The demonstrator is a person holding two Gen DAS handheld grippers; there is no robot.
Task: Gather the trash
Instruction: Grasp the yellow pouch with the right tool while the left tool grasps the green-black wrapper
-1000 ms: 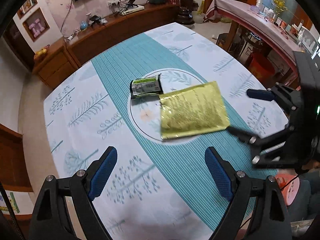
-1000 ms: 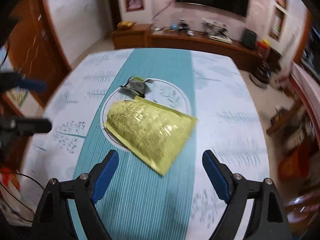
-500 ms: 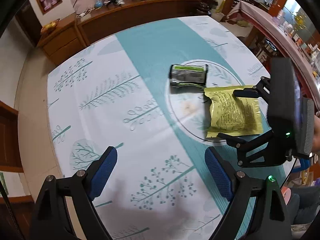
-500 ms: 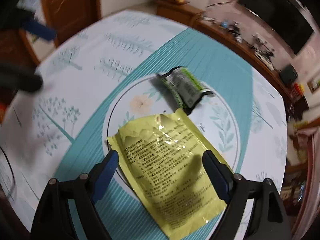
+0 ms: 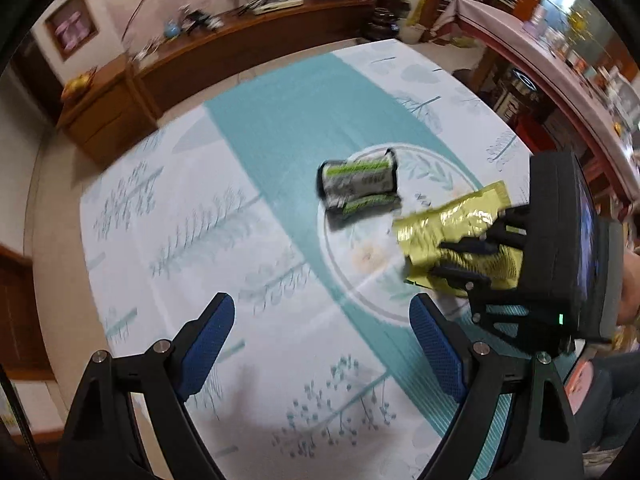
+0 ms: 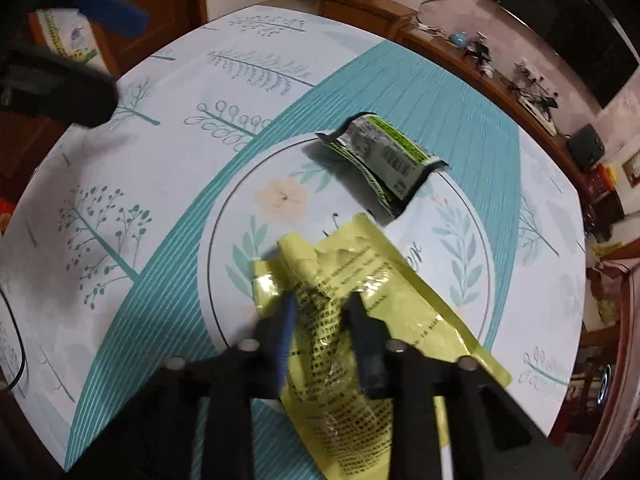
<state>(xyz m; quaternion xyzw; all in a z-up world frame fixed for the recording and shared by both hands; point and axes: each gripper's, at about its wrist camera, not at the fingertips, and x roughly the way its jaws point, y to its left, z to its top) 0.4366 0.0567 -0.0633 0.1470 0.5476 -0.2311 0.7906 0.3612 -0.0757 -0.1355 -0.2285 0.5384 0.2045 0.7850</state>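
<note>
Now closing on the yellow packet (image 6: 360, 300) with the right tool (image 6: 320, 312), fingers drawn in from both sides and bunching the foil between them; not quite pressed flat together, but clearly pinching the packet, which crumples and lifts at its near edge. Rest of the packet lying on the surface (image 6: 160, 184), inside the printed ring at the centre. Just beyond it, touching or nearly touching its far corner, the green wrapper (image 6: 380, 152), untouched.

Left tool (image 5: 320, 344) spread wide, holding nothing, hovering above the surface well short of the green wrapper (image 5: 358, 188).

Step in hand, by the look of it: the grab of the first piece of trash. Next likely calling for a firm squeeze and a clean lift, since slick foil may slip out of a loose pinch; then the green wrapper, perhaps for the left tool. No bin in view.

Compared with half a second ago: right fingers then wide apart over a flat packet, now narrowed and gripping it, foil wrinkled. Left tool as spread as before.
</note>
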